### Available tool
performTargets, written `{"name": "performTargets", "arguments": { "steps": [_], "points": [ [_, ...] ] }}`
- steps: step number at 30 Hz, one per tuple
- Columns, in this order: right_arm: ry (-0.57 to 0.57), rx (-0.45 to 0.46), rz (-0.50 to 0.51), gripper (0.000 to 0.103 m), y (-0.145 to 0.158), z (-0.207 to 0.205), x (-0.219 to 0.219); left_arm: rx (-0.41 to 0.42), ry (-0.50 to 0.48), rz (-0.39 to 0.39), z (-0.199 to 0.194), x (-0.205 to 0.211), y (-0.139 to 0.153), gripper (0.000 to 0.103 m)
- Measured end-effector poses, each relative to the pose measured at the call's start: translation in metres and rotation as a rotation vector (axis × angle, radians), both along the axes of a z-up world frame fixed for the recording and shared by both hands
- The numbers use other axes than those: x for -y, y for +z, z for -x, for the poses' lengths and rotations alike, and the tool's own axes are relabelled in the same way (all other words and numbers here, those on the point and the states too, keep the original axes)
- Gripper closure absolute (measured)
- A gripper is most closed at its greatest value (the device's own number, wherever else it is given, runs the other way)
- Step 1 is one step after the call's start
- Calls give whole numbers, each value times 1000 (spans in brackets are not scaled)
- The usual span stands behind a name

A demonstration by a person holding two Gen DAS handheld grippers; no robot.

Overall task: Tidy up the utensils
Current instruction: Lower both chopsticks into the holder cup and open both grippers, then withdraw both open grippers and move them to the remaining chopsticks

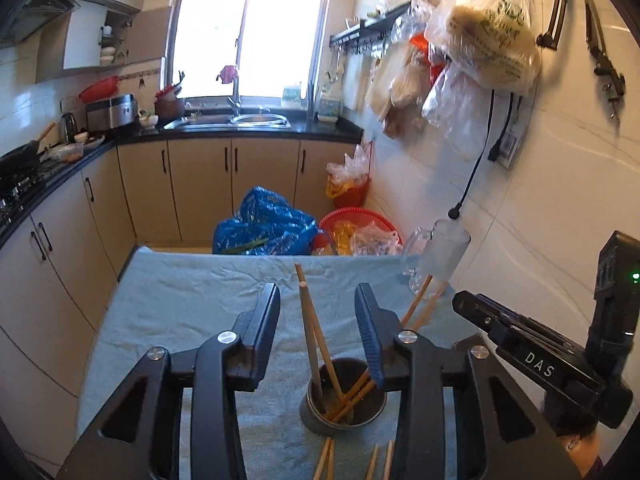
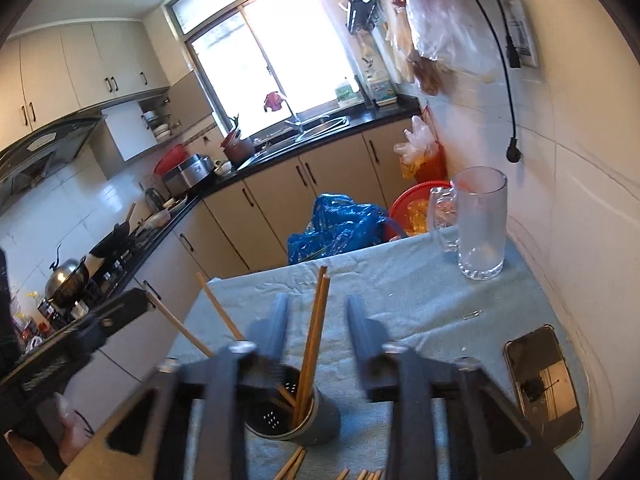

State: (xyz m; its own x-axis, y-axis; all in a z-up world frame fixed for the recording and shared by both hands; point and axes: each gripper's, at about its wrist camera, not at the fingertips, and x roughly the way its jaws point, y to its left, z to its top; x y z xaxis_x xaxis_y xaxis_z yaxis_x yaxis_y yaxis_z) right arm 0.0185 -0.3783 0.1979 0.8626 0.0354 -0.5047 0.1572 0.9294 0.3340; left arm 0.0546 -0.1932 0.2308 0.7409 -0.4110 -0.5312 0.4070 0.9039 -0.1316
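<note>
A dark metal utensil cup (image 1: 320,416) (image 2: 316,420) stands on the blue cloth (image 1: 180,300) with several wooden chopsticks (image 1: 310,328) (image 2: 316,328) leaning in it. My left gripper (image 1: 318,292) is open just above the cup; two chopsticks rise between its fingers without touching the pads. My right gripper (image 2: 318,300) is open over the same cup from the other side, with a pair of chopsticks standing free between its fingers. More loose chopsticks (image 1: 324,460) (image 2: 294,462) lie on the cloth in front of the cup.
A glass mug (image 2: 480,224) (image 1: 436,252) stands at the cloth's far right corner by the tiled wall. A phone (image 2: 544,384) lies on the right, with a paper clip (image 2: 472,314) nearby. Beyond the table's far edge are a blue bag (image 1: 264,224) and red baskets (image 1: 360,216).
</note>
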Motion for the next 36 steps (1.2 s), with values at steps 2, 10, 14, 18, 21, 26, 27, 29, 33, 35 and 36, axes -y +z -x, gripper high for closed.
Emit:
{"name": "performTargets", "arguments": {
  "steps": [2, 10, 14, 18, 21, 26, 27, 29, 33, 35, 36],
  "points": [
    [-5, 3, 12, 64, 4, 5, 0, 17, 1, -9, 8, -4, 4, 64],
    [-1, 9, 73, 54, 25, 47, -8, 71, 31, -20, 58, -46, 18, 52],
    [-2, -4, 123, 50, 35, 82, -7, 72, 55, -15, 82, -74, 20, 49],
    [-7, -23, 149, 49, 43, 120, -2, 43, 80, -25, 103, -100, 9, 49],
    [-26, -39, 199, 46, 48, 150, 5, -13, 84, -33, 112, -111, -10, 48],
    [-79, -99, 312, 40, 55, 193, 24, -90, 75, -84, 125, -116, -50, 48],
    [-92, -119, 335, 38, 56, 199, 29, -110, 64, -103, 127, -114, -62, 48],
    [-111, -163, 374, 34, 54, 210, 39, -147, 39, -131, 128, -107, -84, 48],
    [-128, -260, 431, 33, 33, 217, 50, -228, -13, -184, 124, -92, -128, 48],
    [-108, -303, 423, 33, 12, 214, 50, -262, -40, -207, 122, -86, -147, 48],
    [-96, -318, 412, 33, 4, 211, 48, -283, -58, -219, 121, -81, -158, 48]
  ]
}}
